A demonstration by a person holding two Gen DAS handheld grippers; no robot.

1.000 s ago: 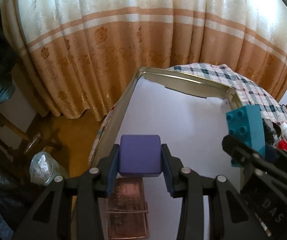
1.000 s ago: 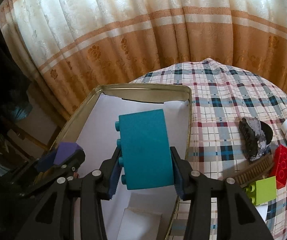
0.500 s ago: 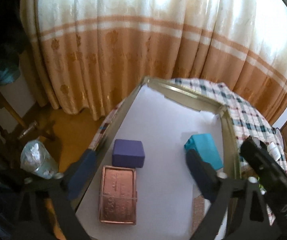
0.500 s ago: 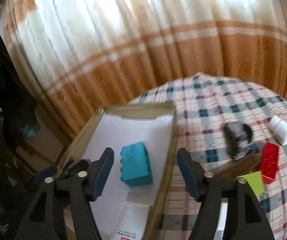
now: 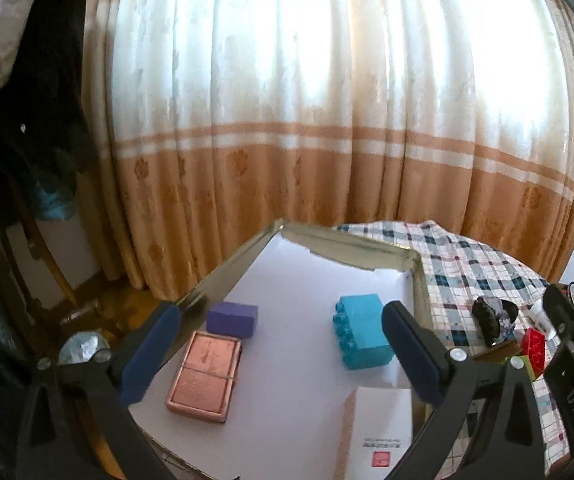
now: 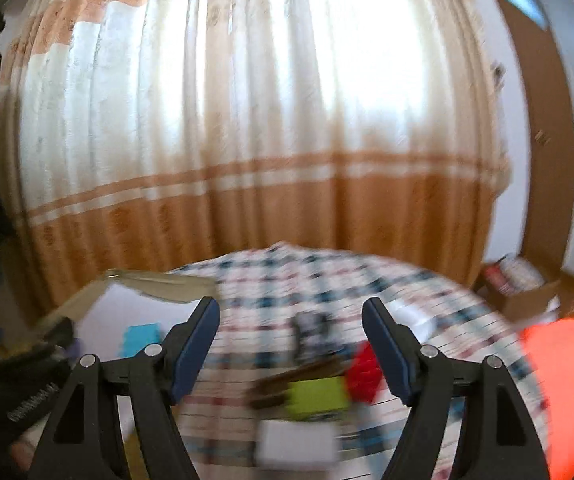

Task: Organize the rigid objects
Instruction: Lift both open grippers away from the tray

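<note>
Left gripper (image 5: 279, 346): jaws opening, near full spread, nothing btwn pads. Right gripper (image 6: 291, 350): jaws opening, roughly mid-spread, also empty; its view is motion-blurred.

Tin tray (image 5: 351, 250) sits on left part of plaid tablecloth (image 5: 483, 264), lined w/ white paper. Inside: purple block (image 5: 233, 319) at left, touching far edge of copper-coloured tin (image 5: 205, 376); teal brick (image 5: 361, 332) toward right wall, lying on its side w/ studs facing left; white box (image 5: 379, 428) at near right corner. All four rest free of either tool.

Still outside tray, right of it on cloth: dark rock-like lump (image 5: 493, 316), red brick (image 6: 363, 372), lime brick (image 6: 317, 398), brown brush-like item (image 6: 299, 376), white item (image 6: 299, 440). Details soft in right view.

Judgement: both placements done; step in hand is going for next loose pieces. Right tool faces red/lime bricks. To do well: steady the hand first (blur suggests fast swing), open wider than brick's width, come down w/ pads square on flat sides, not studs. Bricks sit close to the brown item, so take the one w/ clearest side access. Risk: clipping tray wall on the return; lift clear of the rim first.
</note>
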